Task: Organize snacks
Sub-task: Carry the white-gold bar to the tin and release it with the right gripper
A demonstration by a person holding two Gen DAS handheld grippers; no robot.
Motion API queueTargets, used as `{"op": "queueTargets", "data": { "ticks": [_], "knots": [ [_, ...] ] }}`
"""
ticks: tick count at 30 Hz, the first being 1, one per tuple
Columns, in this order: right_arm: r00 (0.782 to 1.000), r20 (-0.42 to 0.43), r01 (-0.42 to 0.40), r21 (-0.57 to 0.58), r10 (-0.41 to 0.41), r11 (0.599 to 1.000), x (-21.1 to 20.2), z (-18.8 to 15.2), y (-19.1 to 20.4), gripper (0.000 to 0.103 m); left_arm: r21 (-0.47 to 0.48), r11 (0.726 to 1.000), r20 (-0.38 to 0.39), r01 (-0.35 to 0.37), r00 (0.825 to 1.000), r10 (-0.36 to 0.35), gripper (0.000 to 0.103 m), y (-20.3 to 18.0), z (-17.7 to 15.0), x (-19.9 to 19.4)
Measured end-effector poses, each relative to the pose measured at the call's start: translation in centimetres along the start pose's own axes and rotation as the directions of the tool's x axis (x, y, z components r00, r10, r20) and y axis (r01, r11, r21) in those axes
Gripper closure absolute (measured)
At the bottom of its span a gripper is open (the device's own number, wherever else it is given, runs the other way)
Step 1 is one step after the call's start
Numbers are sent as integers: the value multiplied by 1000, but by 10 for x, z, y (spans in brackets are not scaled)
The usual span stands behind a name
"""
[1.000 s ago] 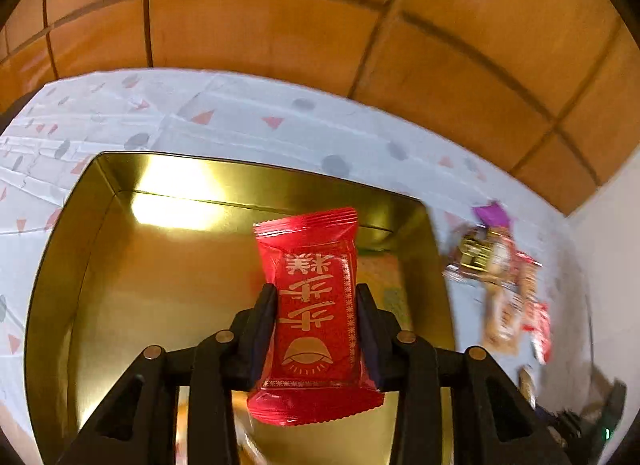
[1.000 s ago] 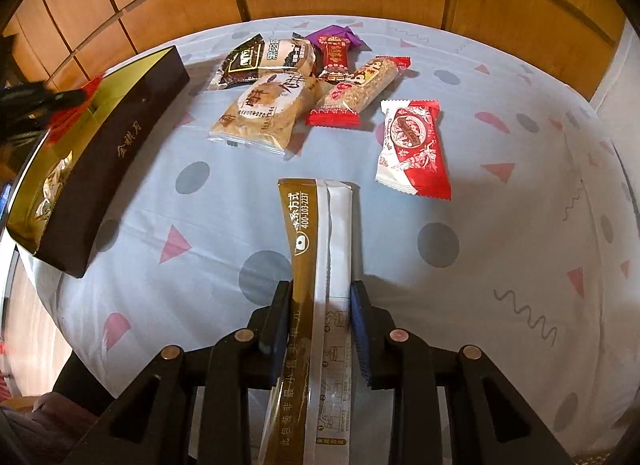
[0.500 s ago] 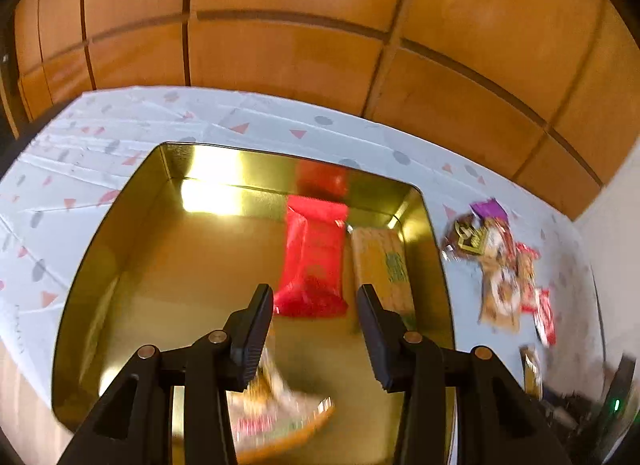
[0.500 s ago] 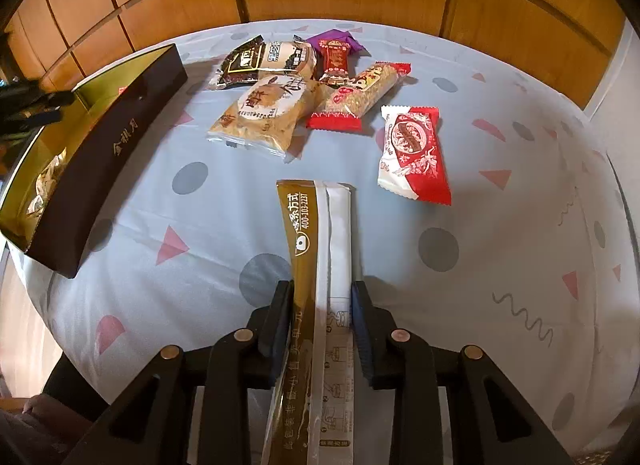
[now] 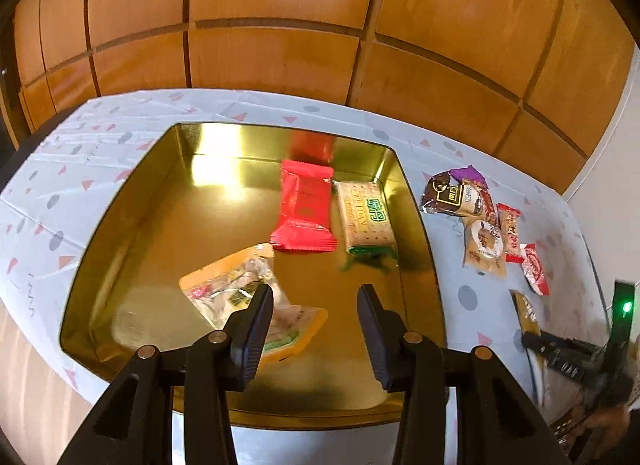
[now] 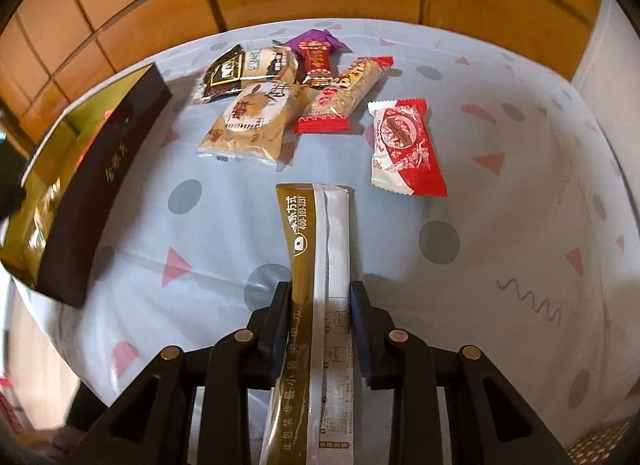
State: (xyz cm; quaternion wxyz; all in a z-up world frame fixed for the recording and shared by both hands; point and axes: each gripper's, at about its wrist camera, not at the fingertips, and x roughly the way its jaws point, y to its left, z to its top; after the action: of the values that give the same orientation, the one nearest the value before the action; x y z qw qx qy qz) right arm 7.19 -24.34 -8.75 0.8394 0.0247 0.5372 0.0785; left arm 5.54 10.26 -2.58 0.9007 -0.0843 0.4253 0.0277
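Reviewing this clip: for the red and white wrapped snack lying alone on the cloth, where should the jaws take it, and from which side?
Across the middle of the red and white snack, on its two long edges, coming from above. It lies flat on the cloth, apart from the pile, so both edges look free.

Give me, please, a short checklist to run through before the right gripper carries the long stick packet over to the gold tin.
1. Grip on packet: the right gripper is shut on the long stick packet, pads on both edges. Ok.
2. Packet clear of neighbours: the red and white wrapper lies apart from it. Ok.
3. Left gripper empty: the left gripper is open, nothing between its fingers. Ok.
4. Path over the tin: the left gripper hangs above the gold tin. Not ok until it moves off.
5. Room in the tin: the red packet, cracker pack and orange pouch leave bare floor at the left. Ok.
6. Packet lifted off the cloth: cannot tell.
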Motion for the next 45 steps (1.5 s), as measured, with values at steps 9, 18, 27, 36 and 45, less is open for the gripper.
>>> {"op": "queueTargets", "data": {
  "ticks": [9, 18, 27, 36, 45],
  "knots": [
    [959, 14, -275, 296, 284, 915, 5, 5, -19, 78, -39, 999, 8, -29, 1000, 30, 59, 25, -12, -2],
    [845, 108, -529, 319, 524, 787, -29, 35, 37, 79, -106, 993, 26, -43, 999, 46, 59, 49, -13, -8],
    [812, 60, -583, 148, 581, 799, -21, 96, 156, 79, -130, 990, 33, -62, 997, 67, 59, 61, -17, -11],
    [865, -59, -491, 99, 498, 865, 34, 90, 202, 72, -131, 989, 11, -61, 998, 63, 59, 66, -21, -3],
    [884, 55, -465, -11, 465, 885, -16, 83, 182, 49, -83, 994, 19, -70, 997, 72, 59, 50, -20, -5]
  ]
}}
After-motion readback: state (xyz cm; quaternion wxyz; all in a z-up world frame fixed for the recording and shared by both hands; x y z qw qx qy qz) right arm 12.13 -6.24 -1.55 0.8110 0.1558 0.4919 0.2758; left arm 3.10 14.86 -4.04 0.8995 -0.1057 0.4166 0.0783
